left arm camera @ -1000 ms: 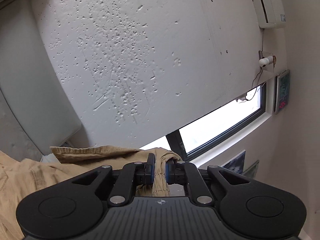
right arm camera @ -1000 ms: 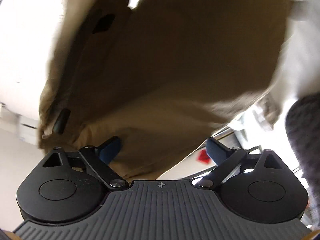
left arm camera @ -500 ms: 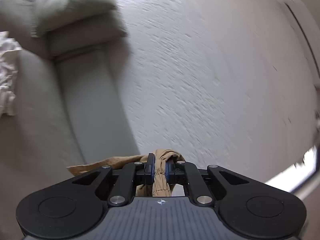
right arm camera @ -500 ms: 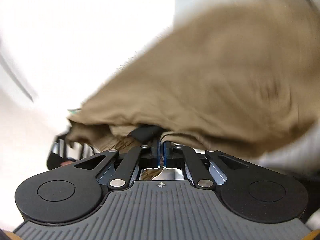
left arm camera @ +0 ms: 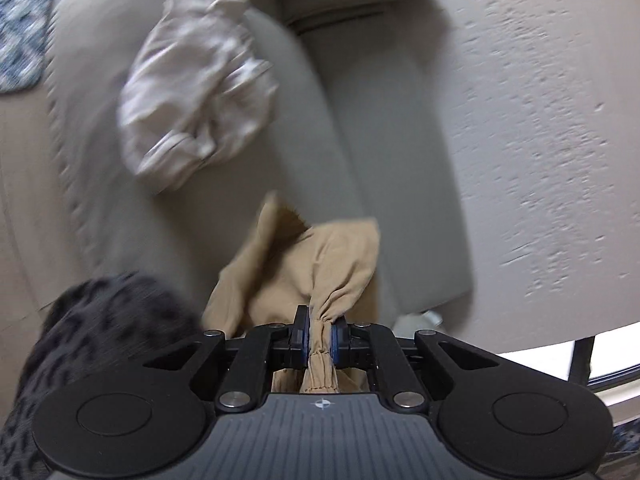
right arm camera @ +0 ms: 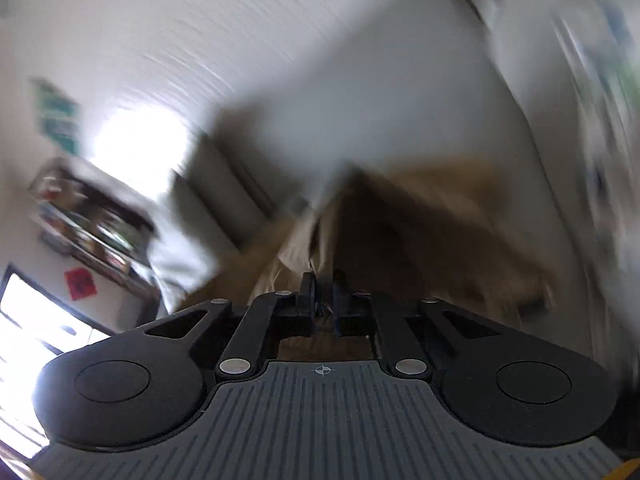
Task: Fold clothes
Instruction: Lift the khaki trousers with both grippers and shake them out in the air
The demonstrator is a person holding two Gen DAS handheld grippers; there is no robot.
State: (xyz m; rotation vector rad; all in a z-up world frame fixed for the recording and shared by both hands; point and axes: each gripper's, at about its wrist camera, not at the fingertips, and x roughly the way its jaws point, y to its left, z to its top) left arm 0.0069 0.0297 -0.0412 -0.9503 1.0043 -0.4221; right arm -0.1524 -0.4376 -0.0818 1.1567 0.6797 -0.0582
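The left gripper (left arm camera: pixel 320 338) is clamped tight on a bunched fold of the tan cotton garment (left arm camera: pixel 316 264), which hangs forward from its pads above the pale grey sofa (left arm camera: pixel 320 128). A crumpled white-and-beige striped cloth (left arm camera: pixel 192 100) lies further back on the sofa seat, well apart from the tan one. In the blurred right wrist view, the right gripper (right arm camera: pixel 323 294) has its jaws opening by a narrow gap, with tan fabric (right arm camera: pixel 432 220) between and beyond them; whether the pads press on it I cannot tell. The step in hand looks like carrying the garment down to lay it out. Next, both grippers likely need to spread it flat on the seat, clear of the striped cloth.
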